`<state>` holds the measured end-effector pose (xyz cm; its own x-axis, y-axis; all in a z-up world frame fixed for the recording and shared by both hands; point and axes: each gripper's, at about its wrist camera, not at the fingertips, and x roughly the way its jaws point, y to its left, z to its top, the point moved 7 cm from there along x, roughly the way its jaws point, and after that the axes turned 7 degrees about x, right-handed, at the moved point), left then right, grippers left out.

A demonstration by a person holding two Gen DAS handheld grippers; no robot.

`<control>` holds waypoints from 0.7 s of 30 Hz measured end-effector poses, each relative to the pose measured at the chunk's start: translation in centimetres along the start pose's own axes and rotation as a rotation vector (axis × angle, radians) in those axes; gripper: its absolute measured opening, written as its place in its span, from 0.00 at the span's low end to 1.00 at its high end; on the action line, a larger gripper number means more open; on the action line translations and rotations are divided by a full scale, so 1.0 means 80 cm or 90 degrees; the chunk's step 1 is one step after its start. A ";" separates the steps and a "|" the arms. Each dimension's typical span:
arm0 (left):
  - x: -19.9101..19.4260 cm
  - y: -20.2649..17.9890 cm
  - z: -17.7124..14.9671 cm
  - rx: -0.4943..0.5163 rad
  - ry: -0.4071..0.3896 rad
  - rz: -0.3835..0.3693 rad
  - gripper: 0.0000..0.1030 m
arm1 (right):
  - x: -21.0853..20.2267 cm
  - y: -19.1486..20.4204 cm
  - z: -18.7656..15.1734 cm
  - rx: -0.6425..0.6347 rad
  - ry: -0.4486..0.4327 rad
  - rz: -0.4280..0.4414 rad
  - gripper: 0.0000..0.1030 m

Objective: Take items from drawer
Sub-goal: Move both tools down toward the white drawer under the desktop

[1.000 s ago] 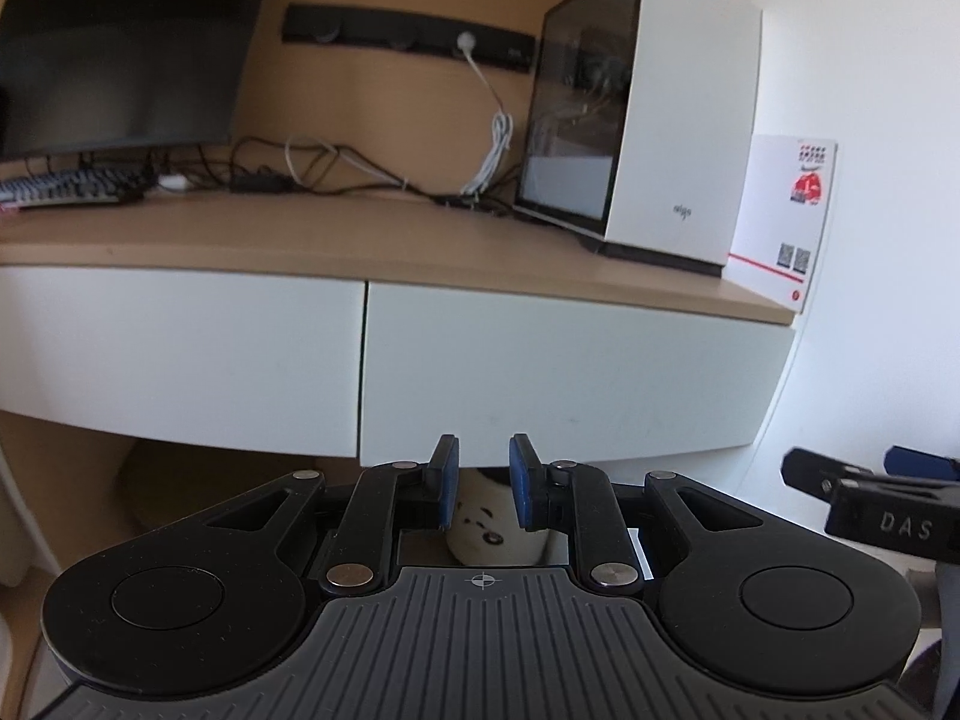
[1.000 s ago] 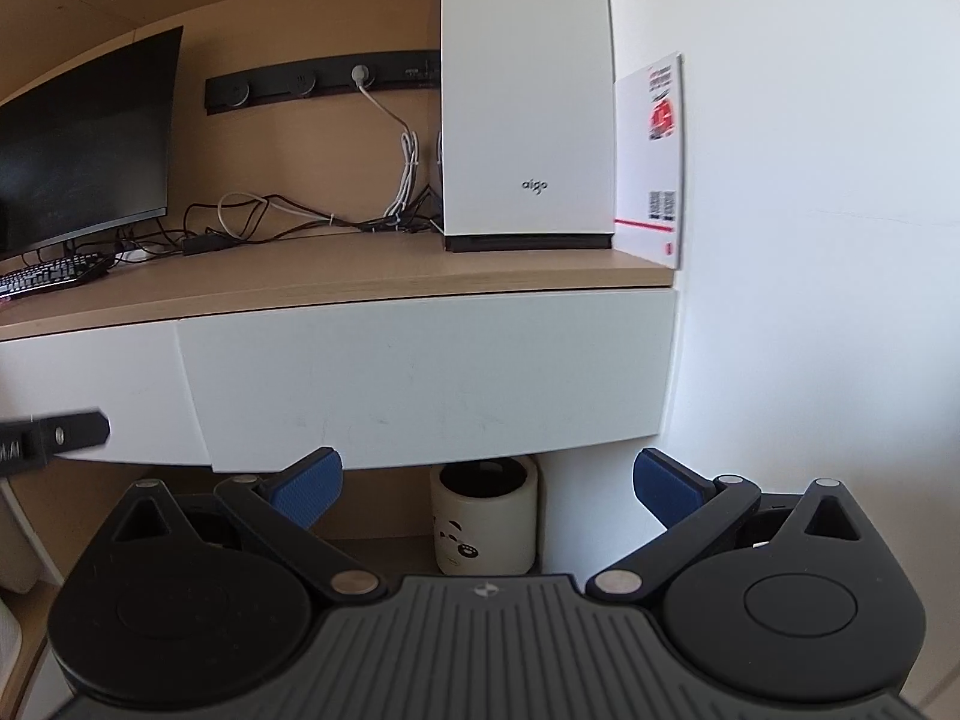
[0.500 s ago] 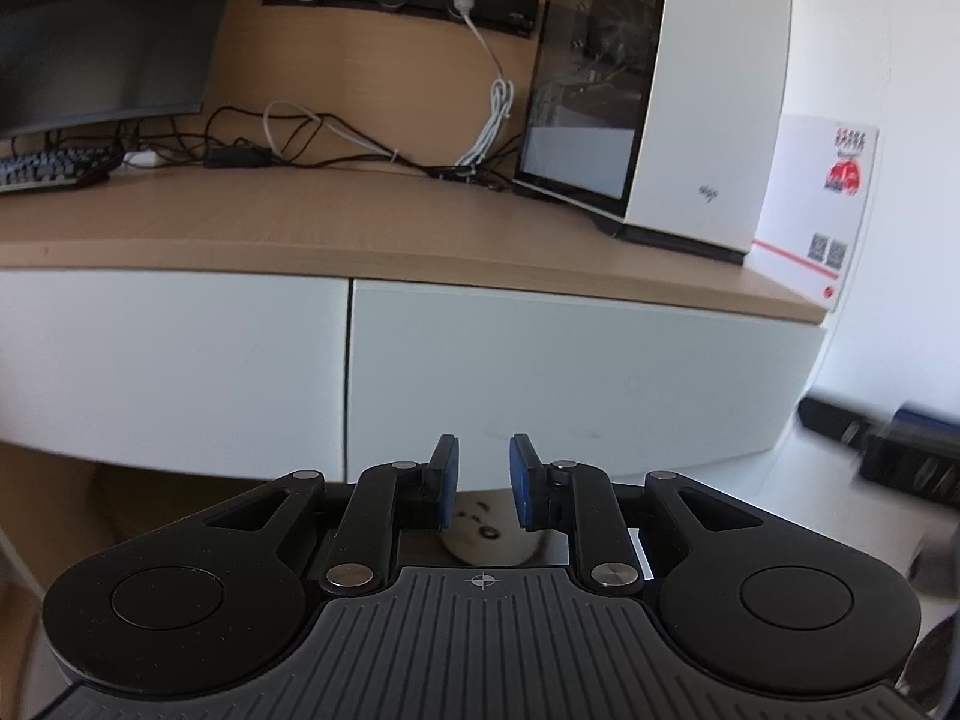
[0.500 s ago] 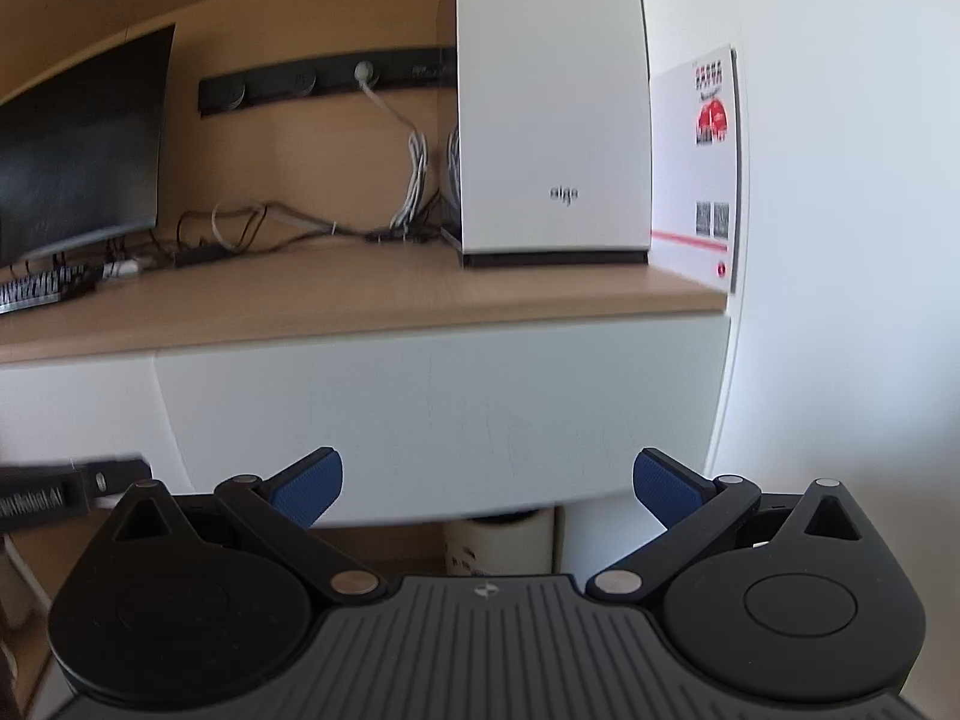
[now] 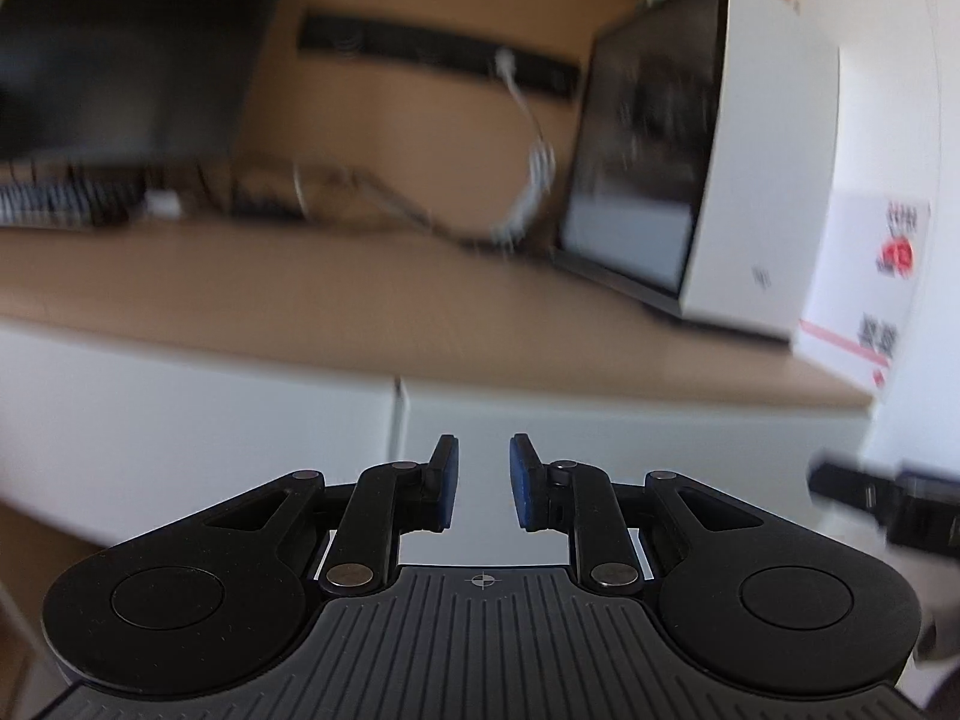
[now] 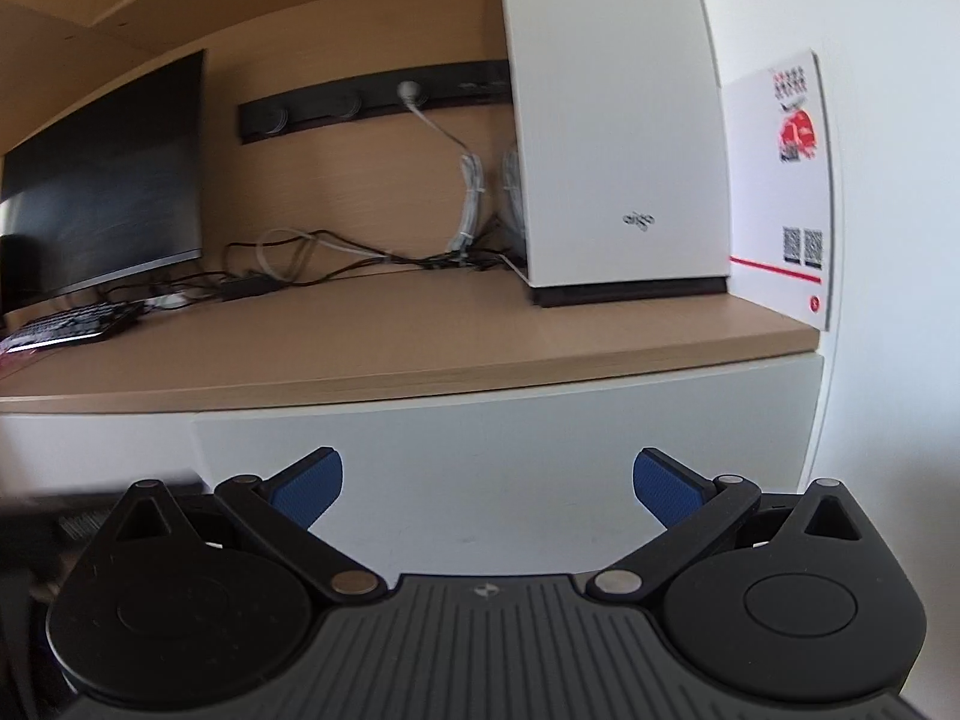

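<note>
Both your wrist cams sit low and close to the drawer front point(image 6: 510, 468), facing it, tilted slightly down. Left cam sits left of the PC case point(image 5: 762, 192), seeing its glass side; right cam faces it head-on. Both share case, desk point(image 6: 360, 354), monitor point(image 5: 132, 48).

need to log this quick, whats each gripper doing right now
left gripper: open by a narrow gap, holding nothing
right gripper: wide open, holding nothing

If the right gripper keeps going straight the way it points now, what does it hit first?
Most likely the closed white drawer front under the desktop: the open right gripper frames it squarely, with nothing between them. How far off it is cannot be judged.
</note>
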<state>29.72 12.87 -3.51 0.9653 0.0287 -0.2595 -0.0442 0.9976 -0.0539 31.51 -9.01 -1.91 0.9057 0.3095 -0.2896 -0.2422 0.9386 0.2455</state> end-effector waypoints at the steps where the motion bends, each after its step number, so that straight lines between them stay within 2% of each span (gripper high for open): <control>1: 0.003 0.004 0.003 -0.005 0.001 0.000 0.21 | 0.004 -0.002 -0.001 0.005 0.001 -0.003 1.00; 4: 0.018 0.016 0.004 -0.041 0.033 -0.005 0.21 | 0.016 -0.004 -0.016 0.011 0.024 -0.012 1.00; 7: 0.026 0.026 0.007 -0.049 0.037 0.006 0.21 | 0.026 -0.001 -0.027 -0.026 0.033 -0.036 1.00; 13: 0.035 0.040 0.010 -0.065 0.054 0.012 0.21 | 0.038 0.018 -0.010 -0.109 0.016 -0.041 1.00; 17: 0.043 0.051 0.015 -0.072 0.050 0.013 0.21 | 0.056 0.018 -0.007 -0.074 0.049 -0.025 1.00; 21: 0.048 0.061 0.015 -0.090 0.044 -0.008 0.21 | 0.072 0.015 -0.022 -0.054 0.088 -0.026 1.00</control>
<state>33.51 17.90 -3.57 0.9460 0.0064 -0.3240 -0.0721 0.9789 -0.1911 35.81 -5.81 -4.88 0.8605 0.2826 -0.4239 -0.2393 0.9587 0.1534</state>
